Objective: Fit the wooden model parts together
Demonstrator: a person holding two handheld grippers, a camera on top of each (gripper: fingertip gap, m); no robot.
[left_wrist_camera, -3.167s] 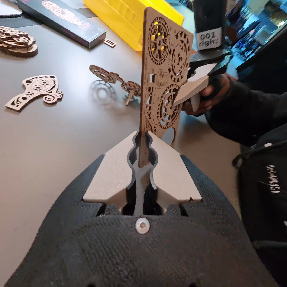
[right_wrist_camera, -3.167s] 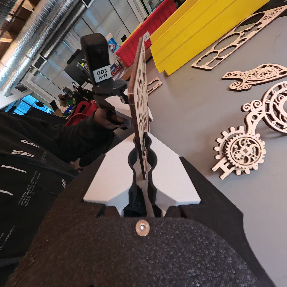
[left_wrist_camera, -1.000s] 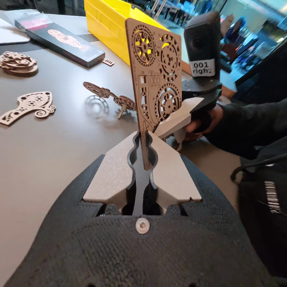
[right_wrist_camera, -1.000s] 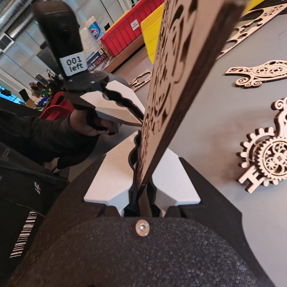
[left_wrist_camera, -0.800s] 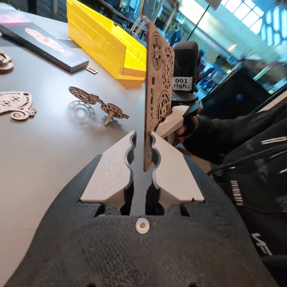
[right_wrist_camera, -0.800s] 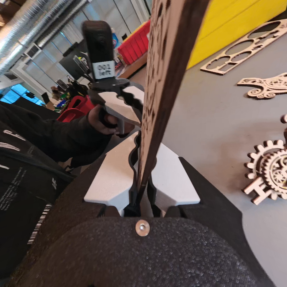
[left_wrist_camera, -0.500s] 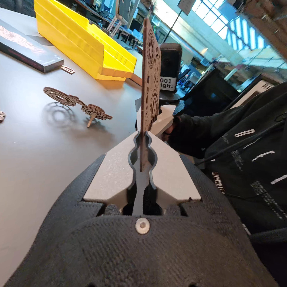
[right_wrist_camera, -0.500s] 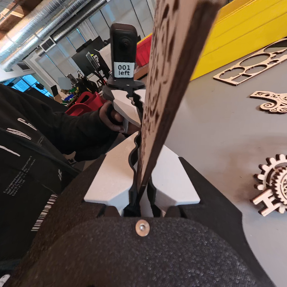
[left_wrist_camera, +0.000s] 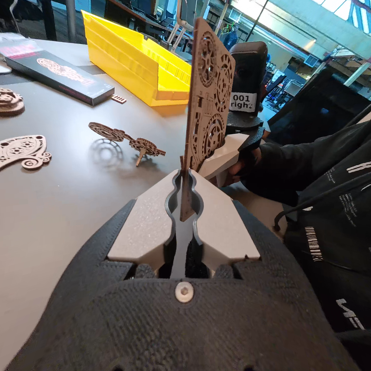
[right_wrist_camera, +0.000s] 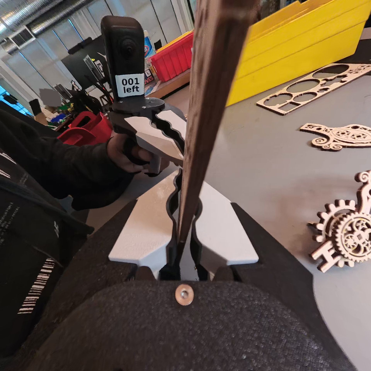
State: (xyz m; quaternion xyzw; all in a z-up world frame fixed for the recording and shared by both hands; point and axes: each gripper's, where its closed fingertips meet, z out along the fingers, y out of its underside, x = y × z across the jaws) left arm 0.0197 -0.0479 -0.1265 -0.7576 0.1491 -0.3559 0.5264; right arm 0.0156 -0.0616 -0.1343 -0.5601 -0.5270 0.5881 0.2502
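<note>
Wooden sheet (left_wrist_camera: pixel 208 96) (upright, gear cutouts), pinched by left hand-held gripper (left_wrist_camera: pixel 184 172); right hand-held gripper (right_wrist_camera: pixel 185 200) likewise

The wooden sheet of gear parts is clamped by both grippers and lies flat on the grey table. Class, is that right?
Not quite. The wooden sheet is clamped by the left gripper and right gripper, but it stands upright, as the left wrist view shows.

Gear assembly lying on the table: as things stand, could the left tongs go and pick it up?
Probably not yet. The left tongs are shut on the wooden sheet, which the right tongs also clamp. The table between them and the gear assembly looks bare, so the grip is the obstacle.
</note>
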